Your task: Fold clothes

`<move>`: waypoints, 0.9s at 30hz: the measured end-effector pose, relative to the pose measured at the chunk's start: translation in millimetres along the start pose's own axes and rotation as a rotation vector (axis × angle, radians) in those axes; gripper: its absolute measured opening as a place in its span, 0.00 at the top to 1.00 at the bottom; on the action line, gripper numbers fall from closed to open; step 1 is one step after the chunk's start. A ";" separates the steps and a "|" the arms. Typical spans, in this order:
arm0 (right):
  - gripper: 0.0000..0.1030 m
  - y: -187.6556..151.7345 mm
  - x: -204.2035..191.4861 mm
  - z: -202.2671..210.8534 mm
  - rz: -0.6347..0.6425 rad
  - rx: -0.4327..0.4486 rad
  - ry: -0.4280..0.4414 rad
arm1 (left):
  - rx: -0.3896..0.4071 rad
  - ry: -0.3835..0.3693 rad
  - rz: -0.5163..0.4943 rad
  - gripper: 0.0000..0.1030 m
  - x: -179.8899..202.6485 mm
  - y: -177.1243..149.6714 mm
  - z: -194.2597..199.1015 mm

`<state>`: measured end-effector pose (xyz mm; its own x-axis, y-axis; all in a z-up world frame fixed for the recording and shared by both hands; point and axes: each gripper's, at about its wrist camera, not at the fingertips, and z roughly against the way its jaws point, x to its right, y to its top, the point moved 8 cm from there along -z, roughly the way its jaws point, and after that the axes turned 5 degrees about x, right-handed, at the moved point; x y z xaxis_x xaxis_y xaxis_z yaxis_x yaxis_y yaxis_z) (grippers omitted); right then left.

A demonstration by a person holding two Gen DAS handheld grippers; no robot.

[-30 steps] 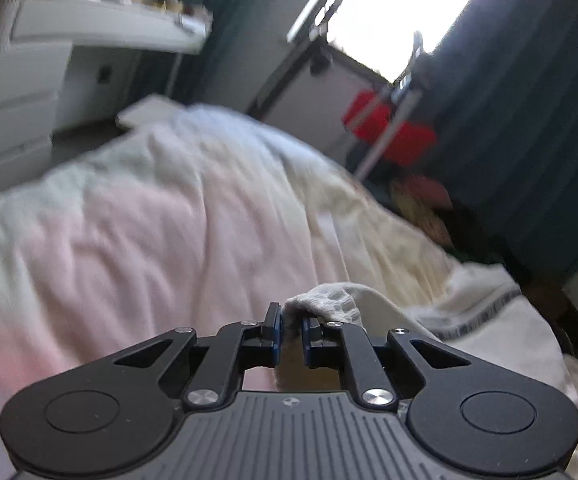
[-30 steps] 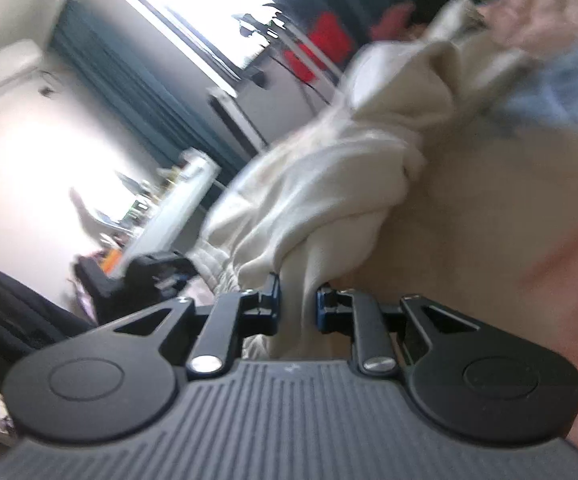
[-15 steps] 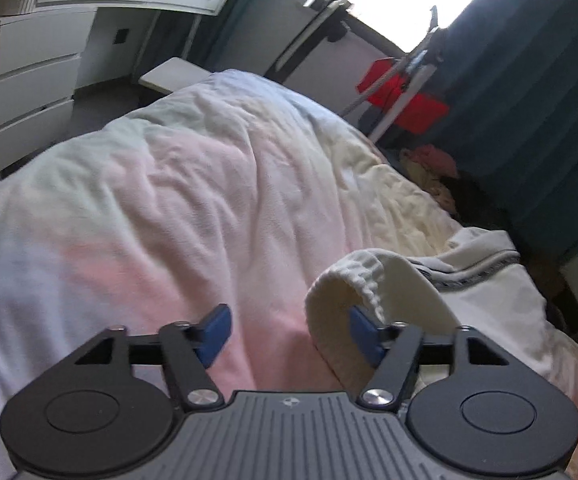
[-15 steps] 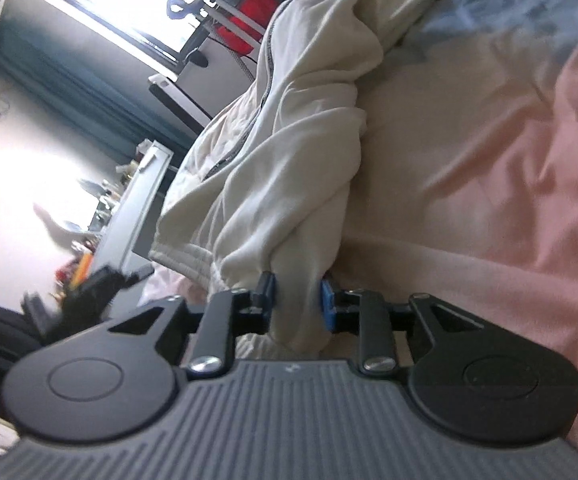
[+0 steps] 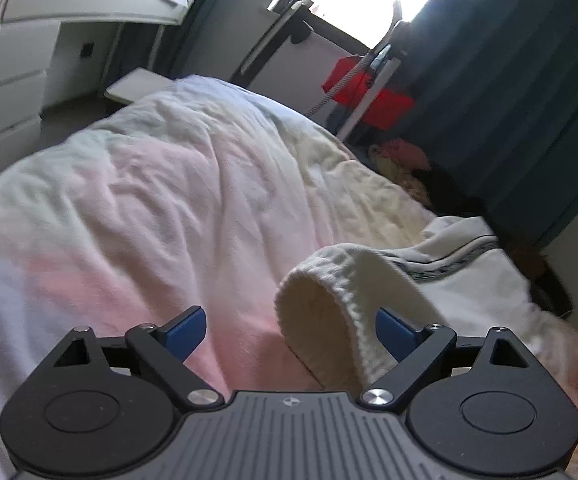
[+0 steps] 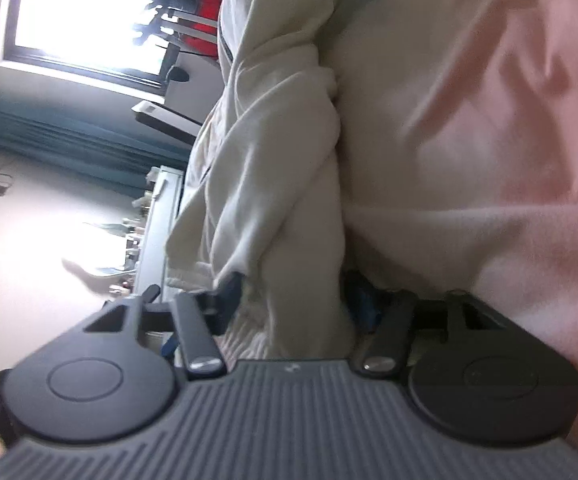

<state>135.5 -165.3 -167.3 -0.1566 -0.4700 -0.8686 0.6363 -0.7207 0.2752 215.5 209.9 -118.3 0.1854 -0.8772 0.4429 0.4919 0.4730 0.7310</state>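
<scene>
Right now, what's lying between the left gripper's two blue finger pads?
In the left wrist view, the cream garment's ribbed cuff and pink bed cover lie between the opening left gripper pads, neither pressing it.

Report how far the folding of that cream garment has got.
Done: nothing looks neatly folded; the cream garment lies bunched on the pink blanket. In hand: both grippers' jaws are opening, the left gripper beside its ribbed cuff, cloth between the right gripper's. Left: flattening and folding.

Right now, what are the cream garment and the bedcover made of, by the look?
Cream garment: looks like thick cotton knit or fleece, matte, with a ribbed cuff edge and soft rounded folds. Bedcover: probably brushed or quilted cotton, matte, pastel pink-to-white, finely crinkled. Fibre content cannot be told.
</scene>
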 end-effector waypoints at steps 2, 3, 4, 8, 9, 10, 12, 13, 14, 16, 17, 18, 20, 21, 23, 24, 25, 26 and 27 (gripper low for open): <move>0.73 1.3 -8.9 0.5 0.048 0.004 -0.006 | 0.007 0.010 0.005 0.10 0.3 -0.7 -6.1; 0.75 1.9 -14.6 3.1 0.082 0.017 -0.010 | 0.010 0.008 0.016 0.10 0.1 -0.7 -8.9; 0.77 2.6 -20.5 5.8 0.113 0.032 -0.012 | 0.013 0.004 0.027 0.10 0.3 -0.6 -11.6; 0.80 11.6 -40.8 25.5 0.179 0.134 -0.010 | 0.006 -0.031 0.048 0.10 3.7 -1.5 -20.7; 0.80 15.0 -44.8 30.4 0.192 0.156 -0.012 | 0.005 -0.042 0.047 0.10 5.2 -2.0 -22.8; 0.80 17.7 -46.9 34.0 0.199 0.171 -0.015 | 0.004 -0.052 0.046 0.10 6.7 -2.6 -24.9; 0.80 19.4 -39.7 31.2 0.166 0.156 -0.031 | 0.001 -0.070 0.039 0.10 10.1 -4.4 -29.7; 0.80 19.5 -33.9 28.1 0.142 0.143 -0.041 | -0.002 -0.077 0.032 0.10 12.1 -5.8 -32.5; 0.80 18.8 -26.6 23.6 0.113 0.127 -0.052 | -0.004 -0.083 0.024 0.10 14.1 -7.2 -35.3; 0.80 16.5 -15.8 14.5 0.065 0.102 -0.068 | -0.004 -0.095 0.026 0.10 17.4 -9.4 -40.9; 0.80 15.8 -13.1 11.6 0.052 0.097 -0.071 | -0.003 -0.100 0.033 0.10 19.0 -10.2 -43.7; 0.80 15.7 -13.2 10.4 0.052 0.101 -0.069 | -0.005 -0.107 0.042 0.10 20.6 -10.9 -46.4; 0.80 15.3 -14.2 8.2 0.055 0.107 -0.064 | -0.012 -0.124 0.059 0.10 23.9 -12.5 -51.9; 0.80 14.9 -15.7 7.1 0.066 0.111 -0.063 | -0.016 -0.133 0.061 0.14 25.6 -13.5 -53.9; 0.80 13.5 -15.2 5.8 0.081 0.115 -0.067 | -0.030 -0.141 0.057 0.29 28.4 -16.5 -57.9; 0.80 13.2 -12.7 6.6 0.080 0.113 -0.063 | -0.041 -0.135 0.051 0.36 29.4 -18.7 -60.3; 0.80 13.1 -10.6 7.3 0.080 0.112 -0.059 | -0.040 -0.119 0.035 0.42 29.7 -19.0 -61.5; 0.80 13.4 -9.4 7.8 0.080 0.111 -0.053 | -0.036 -0.109 0.020 0.47 30.4 -17.4 -61.4; 0.80 13.5 -8.4 8.3 0.075 0.116 -0.045 | -0.034 -0.104 0.007 0.60 31.2 -15.2 -61.1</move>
<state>139.2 -175.3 -152.9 -0.1474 -0.5450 -0.8254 0.5564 -0.7356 0.3864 265.7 170.3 -147.4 0.1002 -0.8599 0.5006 0.5200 0.4742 0.7104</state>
